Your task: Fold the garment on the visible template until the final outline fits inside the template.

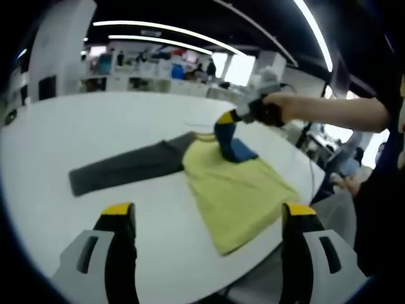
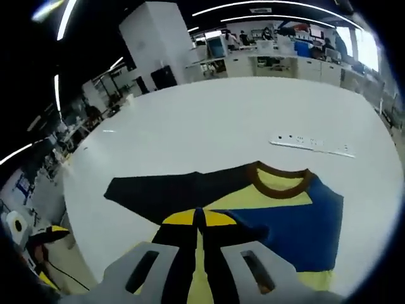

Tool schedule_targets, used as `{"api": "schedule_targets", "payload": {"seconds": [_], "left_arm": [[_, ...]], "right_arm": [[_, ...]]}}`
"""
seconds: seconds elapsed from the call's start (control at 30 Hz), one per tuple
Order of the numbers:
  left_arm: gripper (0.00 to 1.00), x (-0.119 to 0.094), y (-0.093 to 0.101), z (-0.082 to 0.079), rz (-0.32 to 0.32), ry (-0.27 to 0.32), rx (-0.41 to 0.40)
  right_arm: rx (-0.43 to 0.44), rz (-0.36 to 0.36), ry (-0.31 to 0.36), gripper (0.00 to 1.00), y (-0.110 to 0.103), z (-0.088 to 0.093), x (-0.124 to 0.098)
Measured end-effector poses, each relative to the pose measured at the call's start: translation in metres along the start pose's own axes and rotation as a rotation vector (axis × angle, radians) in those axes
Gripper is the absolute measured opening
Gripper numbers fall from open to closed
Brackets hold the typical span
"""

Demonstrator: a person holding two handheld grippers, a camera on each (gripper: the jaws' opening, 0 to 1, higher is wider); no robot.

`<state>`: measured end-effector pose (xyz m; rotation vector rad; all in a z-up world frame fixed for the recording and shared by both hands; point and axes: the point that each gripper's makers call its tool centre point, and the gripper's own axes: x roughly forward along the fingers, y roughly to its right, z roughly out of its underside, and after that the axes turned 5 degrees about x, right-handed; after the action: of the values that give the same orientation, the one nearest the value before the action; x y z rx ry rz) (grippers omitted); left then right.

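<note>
Left gripper view showed the left gripper (image 1: 209, 218) hovering above the near edge of the white worktop (image 1: 95, 126), its two yellow-tipped jaws spread wide apart with nothing between them. Beyond them lay the garment (image 1: 237, 190), a yellow shirt spread flat near the right-hand edge of the worktop, with a dark grey sleeve (image 1: 123, 168) stretched out towards the worktop's middle. The right gripper (image 1: 229, 136) came in from the right, held by a person's hand (image 1: 269, 111) on a bare forearm, and its jaws were down on the shirt at a blue patch (image 1: 243, 151) close to the collar.

In the right gripper view the right gripper (image 2: 199, 218) had its jaws pressed together, yellow tips touching, and they sat on the garment (image 2: 291, 221) where yellow, blue and dark cloth met; whether a fold of cloth was pinched between them I could not tell. The brown-edged collar (image 2: 281, 177) lay just beyond the tips, the dark sleeve (image 2: 171, 190) ran off to the left, and a blue panel (image 2: 304, 228) lay to the right. Farther across the worktop (image 2: 221, 114), well apart from the shirt, lay a thin pale strip (image 2: 310, 144) with small dark dots along it. Desks and shelves stood in the room behind.
</note>
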<state>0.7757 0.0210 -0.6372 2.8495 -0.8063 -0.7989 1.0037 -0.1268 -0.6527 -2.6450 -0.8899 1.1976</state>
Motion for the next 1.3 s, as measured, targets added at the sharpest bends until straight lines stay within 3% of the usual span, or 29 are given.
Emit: {"api": "schedule_targets", "payload": {"seconds": [0.3,0.53,0.63,0.8,0.9,1.1,1.17,1.3], "left_arm": [[0.91,-0.002,0.000,0.008,0.002,-0.006,-0.014],[0.91,-0.004,0.000,0.009,0.003,-0.002,-0.018],[0.91,-0.006,-0.001,0.009,-0.001,-0.003,-0.018],[0.91,-0.006,-0.003,0.007,0.001,-0.002,-0.014],[0.91,-0.002,-0.003,0.007,0.005,-0.004,-0.014],[0.91,0.002,-0.004,0.008,0.017,-0.014,-0.013],[0.91,0.002,-0.004,0.010,0.019,-0.018,-0.012],[0.91,0.003,-0.005,0.014,0.021,-0.028,-0.016]], "right_arm": [[0.311,0.022,0.064,0.03,-0.010,0.009,0.011],[0.412,0.039,0.068,0.03,-0.010,0.020,0.023],[0.512,0.041,0.083,0.03,-0.009,0.023,0.027],[0.524,0.035,0.075,0.03,-0.014,0.032,0.037],[0.429,0.034,0.080,0.03,-0.020,0.038,0.041],[0.409,0.027,0.087,0.03,-0.031,0.049,0.053],[0.423,0.031,0.086,0.03,-0.031,0.052,0.056],[0.532,0.038,0.101,0.03,-0.032,0.058,0.066]]}}
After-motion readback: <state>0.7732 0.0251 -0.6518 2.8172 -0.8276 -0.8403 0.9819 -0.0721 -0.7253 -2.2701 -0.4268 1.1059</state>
